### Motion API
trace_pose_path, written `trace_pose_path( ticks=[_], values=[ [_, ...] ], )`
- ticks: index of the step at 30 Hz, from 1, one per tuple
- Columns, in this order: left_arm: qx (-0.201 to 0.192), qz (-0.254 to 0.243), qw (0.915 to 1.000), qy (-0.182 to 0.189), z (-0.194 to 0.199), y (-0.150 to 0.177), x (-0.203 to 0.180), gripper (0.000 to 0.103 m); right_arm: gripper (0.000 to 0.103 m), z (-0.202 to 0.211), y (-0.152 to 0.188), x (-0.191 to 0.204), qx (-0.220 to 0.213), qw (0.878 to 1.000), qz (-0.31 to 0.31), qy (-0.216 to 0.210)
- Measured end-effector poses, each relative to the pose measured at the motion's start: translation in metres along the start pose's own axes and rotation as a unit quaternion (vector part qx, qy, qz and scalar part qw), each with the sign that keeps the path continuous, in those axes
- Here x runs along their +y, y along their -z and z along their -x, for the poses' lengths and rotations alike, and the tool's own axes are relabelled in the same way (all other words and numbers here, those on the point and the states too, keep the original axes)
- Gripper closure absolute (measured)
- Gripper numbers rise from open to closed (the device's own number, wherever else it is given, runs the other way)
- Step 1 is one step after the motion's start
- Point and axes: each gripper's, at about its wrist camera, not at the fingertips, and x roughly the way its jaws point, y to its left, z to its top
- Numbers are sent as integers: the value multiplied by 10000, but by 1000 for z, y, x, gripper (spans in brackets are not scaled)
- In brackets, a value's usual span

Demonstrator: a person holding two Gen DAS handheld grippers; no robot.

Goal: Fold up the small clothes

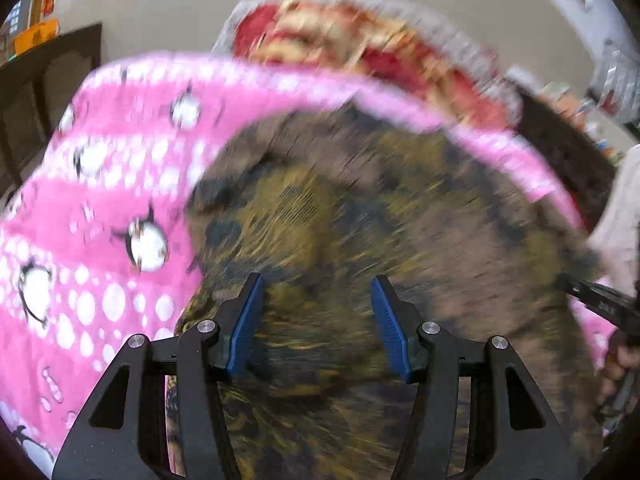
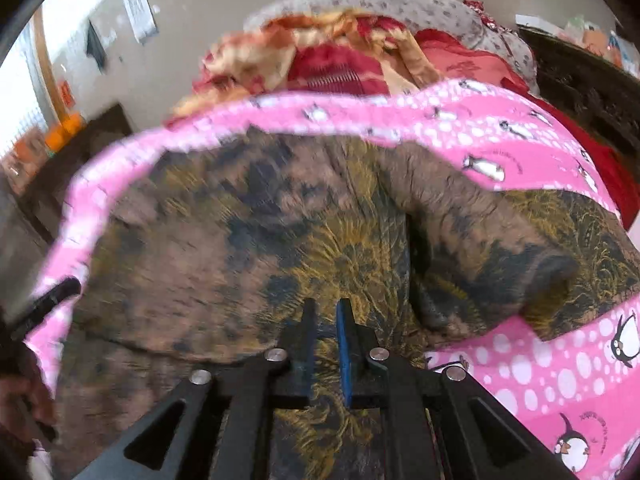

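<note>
My left hand-held gripper [image 1: 316, 322] hangs with its jaws released over the brown and yellow garment [image 1: 360, 216], gripping nothing. My right hand-held gripper [image 2: 325, 340] is almost clenched, a thin gap between its pads and no cloth in it. The garment lies on the pink penguin blanket [image 1: 100, 216] on the bed. The risk, I think: a pinch could catch the blanket too, or only one layer, dragging the fold askew. The fabric looks thin, mottled and rumpled, with a deep crease [image 2: 412, 248].
</note>
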Motion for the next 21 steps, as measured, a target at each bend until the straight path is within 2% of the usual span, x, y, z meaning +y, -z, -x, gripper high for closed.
trace_pose_path(
  ticks=[1, 2, 3, 5, 7, 10, 13, 15, 16, 18, 21],
  values=[
    [168, 27, 9996, -227, -13, 8, 8, 50, 96, -15, 6, -2, 284, 9993, 33, 258],
    [76, 4, 9999, -152, -11, 11, 11, 50, 96, -30, 14, -11, 560, 9978, -54, 338],
    [32, 57, 10000, -72, -8, 10, 13, 50, 96, -26, 18, -18, 329, 9993, -166, 117],
    [104, 97, 9999, -72, -6, 5, 15, 50, 96, -24, 17, -26, 406, 9987, -291, -113],
    [-10, 32, 9993, -371, 1, -5, 11, 50, 96, -21, 11, -28, 571, 9977, -336, -157],
    [-378, 75, 9988, -289, 7, -29, 1, 50, 93, -1, -11, -23, 128, 9991, -414, 21],
    [-224, 199, 9992, -247, -21, -57, -6, 50, 93, -3, -40, -17, -176, 9980, -563, 213],
    [51, 443, 9983, -370, -43, -63, 3, 50, 93, -23, -53, -11, -82, 9979, -567, 289],
    [270, 528, 9967, -549, -58, -61, 9, 50, 93, -31, -54, -11, -6, 9979, -575, 304],
    [-22, 168, 9979, -627, -63, -48, 10, 47, 93, -59, -47, -14, 180, 9973, -501, 505],
    [-53, 331, 9981, -517, -62, -49, 17, 48, 92, -57, -34, -21, -193, 9979, -518, 335]
  ],
)
